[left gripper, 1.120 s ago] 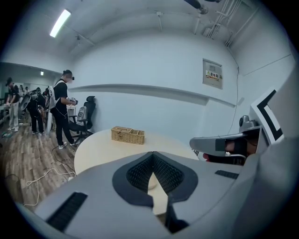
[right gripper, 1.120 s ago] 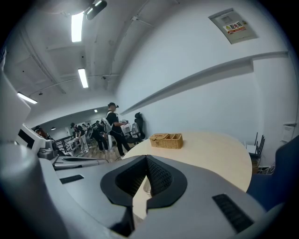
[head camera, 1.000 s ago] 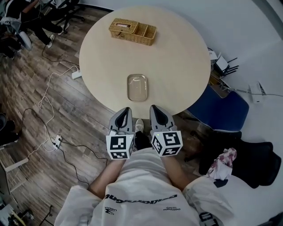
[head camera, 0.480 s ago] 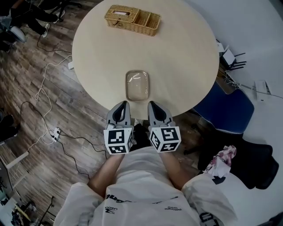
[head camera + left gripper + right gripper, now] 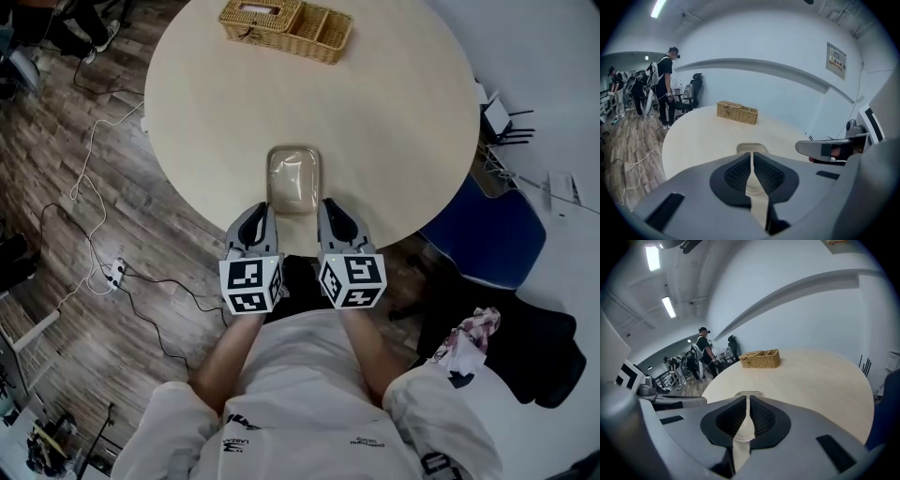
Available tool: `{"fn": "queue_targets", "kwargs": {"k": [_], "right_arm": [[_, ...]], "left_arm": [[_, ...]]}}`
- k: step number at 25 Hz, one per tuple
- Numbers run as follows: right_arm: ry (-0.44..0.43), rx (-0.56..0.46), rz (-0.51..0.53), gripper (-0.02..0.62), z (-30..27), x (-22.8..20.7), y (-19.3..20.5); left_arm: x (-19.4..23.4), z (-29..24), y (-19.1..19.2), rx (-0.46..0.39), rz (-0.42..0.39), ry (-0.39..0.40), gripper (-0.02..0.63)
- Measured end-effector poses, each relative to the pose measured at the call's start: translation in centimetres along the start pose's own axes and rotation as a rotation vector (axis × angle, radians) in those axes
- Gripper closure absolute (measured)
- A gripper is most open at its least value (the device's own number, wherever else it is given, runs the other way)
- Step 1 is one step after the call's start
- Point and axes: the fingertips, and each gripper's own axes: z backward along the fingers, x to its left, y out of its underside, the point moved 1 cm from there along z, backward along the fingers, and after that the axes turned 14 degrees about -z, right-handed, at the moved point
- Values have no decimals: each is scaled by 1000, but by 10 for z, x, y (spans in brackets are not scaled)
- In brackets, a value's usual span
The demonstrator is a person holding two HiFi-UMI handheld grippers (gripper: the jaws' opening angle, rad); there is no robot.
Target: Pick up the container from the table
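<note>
Currently flat on the round desk [image 5: 394, 112]: the container [image 5: 293, 179], clear, shallow, rounded-rectangular, close to the near edge and straight ahead of both grippers. Left gripper [image 5: 262, 210] just beside the container's near-left corner, jaws clenched to a thin slit, empty. Right gripper [image 5: 330, 205] just beside the near-right corner, likewise clenched and empty. Touching or a hair apart: can't tell from the head view. Both side by side over the desk rim, marker cubes [image 5: 251, 286] toward the body. Container's near rim dead centre past the closed jaws in both gripper views. Wicker basket [image 5: 286, 21] at the far edge of the desk, well apart from the container. Blue chair [image 5: 487, 234] right of the desk, cables [image 5: 89, 178] on the wood floor [image 5: 56, 141] to the left. People [image 5: 663, 79] standing far back in the left gripper view.
</note>
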Motion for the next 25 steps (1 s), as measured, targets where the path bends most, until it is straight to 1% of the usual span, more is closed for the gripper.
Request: {"fn": "queue_targets", "kwargs": {"k": [6,9,11,13,15,20,25], "right_arm": [[12,47,-31,523,-21,-11,12],[16,62,-37,512,-31,-14,16],[23,70,-35,509,-38,-17,18],[34,76,-35,509,-44,-21,19],[46,85,-37,509,-48,-27,21],[74,108,-28,509,-61,-41,26],[80,143,-23,509,-72,-47,31]], "left_arm": [[7,-19,12,30,32,-5,585],[13,-31,18,44,51,-11,561],[17,-38,21,52,57,-16,561],[21,-44,25,62,59,-19,560],[22,-49,29,74,55,-20,542],[26,-60,39,99,43,-28,541],[25,-69,46,116,35,-19,541]]}}
